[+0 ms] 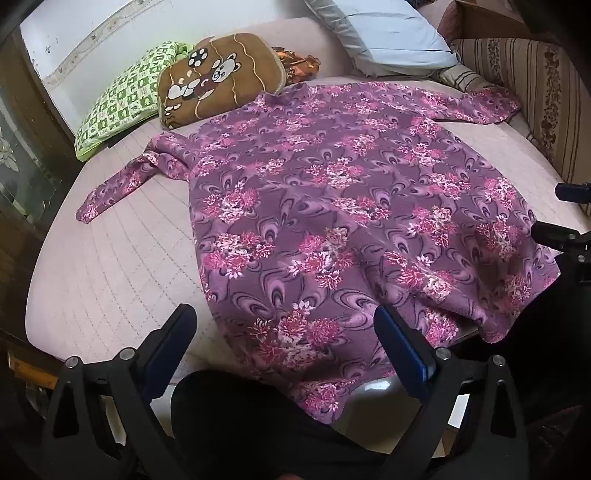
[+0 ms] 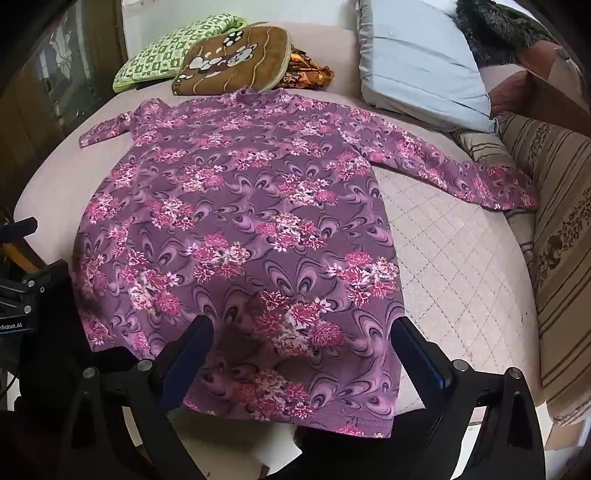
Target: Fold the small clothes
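**At the near hem: both claws apart, fold not begun**

Over the hem, left gripper [image 1: 284,339] and right gripper [image 2: 303,339] hang with jaws wide, holding nothing. The purple long-sleeved floral knit top [image 2: 236,236] lies flat on the pale quilted bed cover [image 2: 443,266], sleeves spread. Judged step: pre-grasp. Next: pinch hem corners or a sleeve, fold inward. Legible: "Robot.AI" on the left unit.

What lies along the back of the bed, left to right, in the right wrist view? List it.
Green patterned cushion → brown bear cushion → orange crumpled cloth → pale blue pillow → dark furry item.
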Demonstrator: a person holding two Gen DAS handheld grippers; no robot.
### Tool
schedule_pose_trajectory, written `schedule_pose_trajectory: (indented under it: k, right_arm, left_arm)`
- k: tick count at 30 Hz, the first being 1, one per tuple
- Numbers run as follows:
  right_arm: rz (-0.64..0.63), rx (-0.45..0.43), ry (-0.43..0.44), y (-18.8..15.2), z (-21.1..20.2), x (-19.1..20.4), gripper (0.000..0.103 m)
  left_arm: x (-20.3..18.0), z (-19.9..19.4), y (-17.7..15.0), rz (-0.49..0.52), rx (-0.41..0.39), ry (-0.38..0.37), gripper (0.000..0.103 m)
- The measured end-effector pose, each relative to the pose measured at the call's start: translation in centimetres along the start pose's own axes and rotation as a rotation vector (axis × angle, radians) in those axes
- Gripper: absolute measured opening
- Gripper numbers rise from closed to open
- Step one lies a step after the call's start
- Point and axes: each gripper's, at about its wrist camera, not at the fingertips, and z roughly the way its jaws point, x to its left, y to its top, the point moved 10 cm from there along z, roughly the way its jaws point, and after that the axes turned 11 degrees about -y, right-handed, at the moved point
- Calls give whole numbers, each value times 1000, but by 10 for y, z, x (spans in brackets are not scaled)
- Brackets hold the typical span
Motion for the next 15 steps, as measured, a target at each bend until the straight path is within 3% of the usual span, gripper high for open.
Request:
schedule_pose_trajectory:
  k: [4, 15]
  right_arm:
    - [-24, -19, -55, 3, -5, -1, 98]
    - [-5, -24, -66, -4, -6, -18, 98]
  left_arm:
    - [0, 3, -3, 2, 11, -12, 98]
    - [6, -4, -5, -23, 20, -23, 98]
